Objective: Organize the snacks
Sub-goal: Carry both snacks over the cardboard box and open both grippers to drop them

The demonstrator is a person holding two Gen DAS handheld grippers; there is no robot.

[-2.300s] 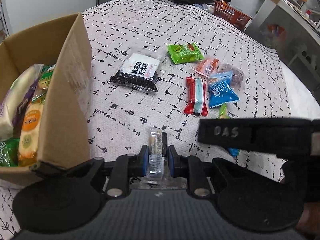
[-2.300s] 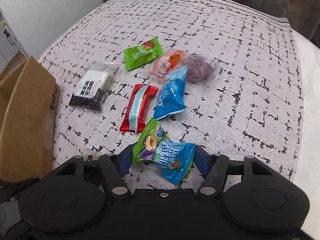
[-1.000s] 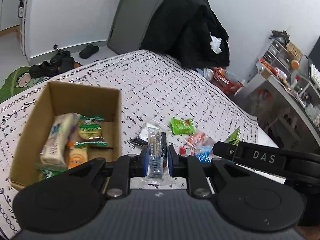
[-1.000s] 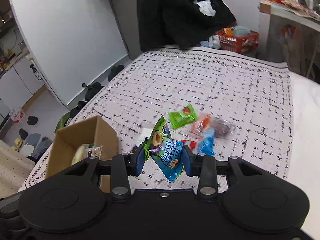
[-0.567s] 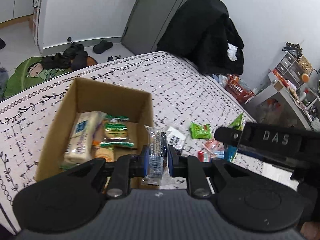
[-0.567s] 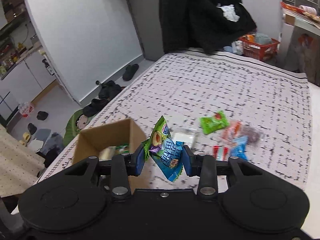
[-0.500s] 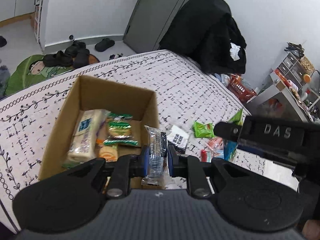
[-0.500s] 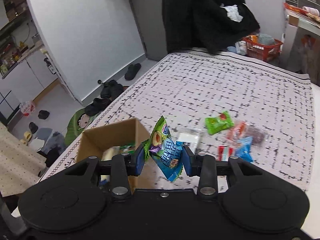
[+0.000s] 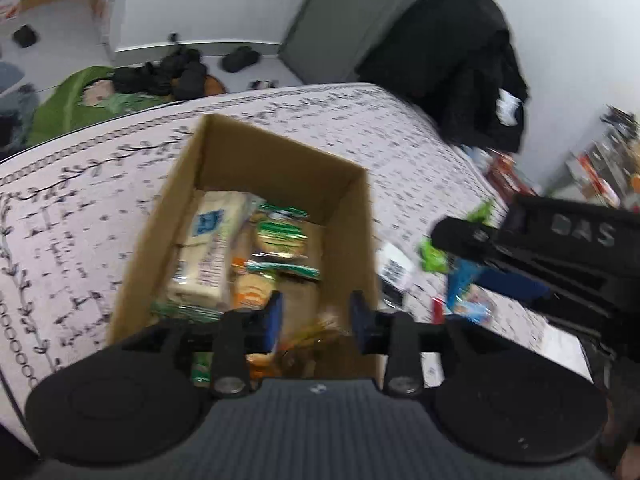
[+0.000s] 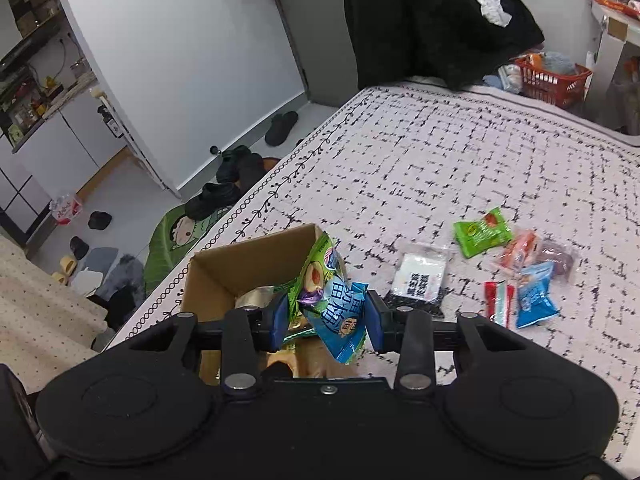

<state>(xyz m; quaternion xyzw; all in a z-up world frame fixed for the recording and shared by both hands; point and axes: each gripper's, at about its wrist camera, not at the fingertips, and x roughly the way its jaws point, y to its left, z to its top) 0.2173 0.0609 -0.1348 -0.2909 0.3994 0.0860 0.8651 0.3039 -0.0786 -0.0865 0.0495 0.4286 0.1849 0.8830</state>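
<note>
**Left tongs emptied over the box, right tongs bringing the next packet**

While I am hovering the left tongs [image 9: 316, 316] over the near end of the cardboard box [image 9: 280, 164], their jaws have just been opening and are now standing apart with nothing pinched between them; through the gap I am seeing only blurred wrappers lying inside the box, so I am judging the drop done. I am keeping the right tongs [image 10: 327, 316] clamped on the green-and-blue snack packet [image 10: 334, 300], which is standing up between the pads with its long axis running up and away from me.

From the right wrist view, the box is lying just beyond and to the left of that packet, its open top facing up and its near right corner almost under the pads. In my judgement the coming move is turning on that offset: I am needing to carry the packet leftward past the box's right wall before letting go, or it is landing on the bed cover [image 10: 480, 152].

The remaining loose snacks [image 10: 520, 276] are lying on the bed to the right of the box, nearer the right tongs.
</note>
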